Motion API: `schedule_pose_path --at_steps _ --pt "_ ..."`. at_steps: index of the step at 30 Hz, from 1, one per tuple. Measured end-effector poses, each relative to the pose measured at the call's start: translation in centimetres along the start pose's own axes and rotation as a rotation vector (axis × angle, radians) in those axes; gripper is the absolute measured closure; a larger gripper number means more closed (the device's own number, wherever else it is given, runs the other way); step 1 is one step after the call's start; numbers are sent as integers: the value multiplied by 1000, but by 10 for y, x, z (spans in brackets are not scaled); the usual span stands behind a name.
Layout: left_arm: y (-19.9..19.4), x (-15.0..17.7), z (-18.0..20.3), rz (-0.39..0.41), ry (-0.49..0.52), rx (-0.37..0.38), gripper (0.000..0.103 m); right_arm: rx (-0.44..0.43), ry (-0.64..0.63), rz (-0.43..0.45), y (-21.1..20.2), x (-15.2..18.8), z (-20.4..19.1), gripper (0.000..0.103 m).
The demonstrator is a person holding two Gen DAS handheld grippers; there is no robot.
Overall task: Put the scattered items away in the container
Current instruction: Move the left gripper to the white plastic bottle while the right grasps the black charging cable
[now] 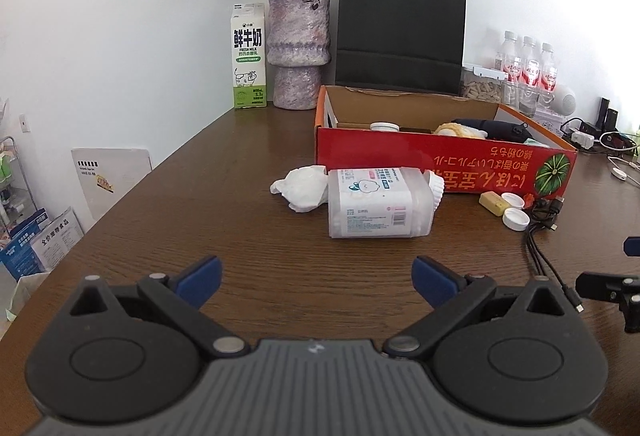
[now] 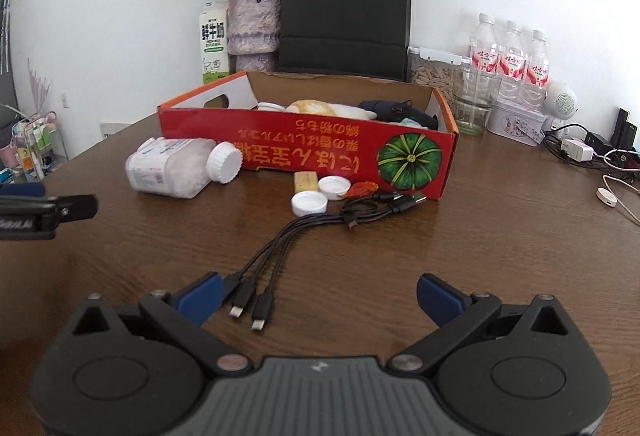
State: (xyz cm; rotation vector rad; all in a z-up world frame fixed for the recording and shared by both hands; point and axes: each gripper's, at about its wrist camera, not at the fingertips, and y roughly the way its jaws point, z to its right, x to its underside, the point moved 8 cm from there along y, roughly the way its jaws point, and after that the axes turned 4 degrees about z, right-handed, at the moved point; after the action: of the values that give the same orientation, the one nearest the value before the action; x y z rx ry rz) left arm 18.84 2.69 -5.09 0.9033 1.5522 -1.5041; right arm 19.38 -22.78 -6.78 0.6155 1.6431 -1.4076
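A red cardboard box (image 1: 440,166) (image 2: 320,152) stands on the brown table and holds several items. In front of it lie a clear plastic jar (image 1: 380,204) (image 2: 172,172) on its side, crumpled white tissue (image 1: 302,186), a yellow block (image 1: 493,203) (image 2: 306,181), two white caps (image 1: 516,218) (image 2: 309,203), an orange wrapper (image 2: 362,189) and a black multi-plug cable (image 1: 540,236) (image 2: 304,232). My left gripper (image 1: 316,278) is open and empty, short of the jar. My right gripper (image 2: 320,298) is open and empty, with the cable's plug ends lying between its fingers.
Behind the box stand a milk carton (image 1: 249,56), a vase of dried roses (image 1: 298,52), a black paper bag (image 1: 400,28), water bottles (image 2: 508,56) and a glass (image 2: 476,104). Chargers and white cables (image 2: 592,156) lie at the right. The table's left edge drops off.
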Motion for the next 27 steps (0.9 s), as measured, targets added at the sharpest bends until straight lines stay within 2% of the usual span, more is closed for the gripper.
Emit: schedule_pose_path --at_steps 5,8,10,21,23,24,27 --pt "3 -3 -2 0 -4 2 0 42 -17 15 14 -18 13 4" --pt "6 -5 -2 -3 -8 2 0 65 -38 18 28 -29 19 11" --pt "9 -6 -2 -6 -9 4 0 75 -47 12 41 -36 23 20" --pt "20 -10 -7 -8 -22 -7 0 23 -59 -65 90 -49 27 39" --pt "23 -8 -6 -14 -22 -10 0 19 -44 -60 94 -49 28 47" --pt "24 -7 -6 -19 -21 -13 0 20 -39 -62 96 -48 29 57" --pt "27 -6 -6 -28 -20 -13 0 18 -44 -52 96 -45 30 60"
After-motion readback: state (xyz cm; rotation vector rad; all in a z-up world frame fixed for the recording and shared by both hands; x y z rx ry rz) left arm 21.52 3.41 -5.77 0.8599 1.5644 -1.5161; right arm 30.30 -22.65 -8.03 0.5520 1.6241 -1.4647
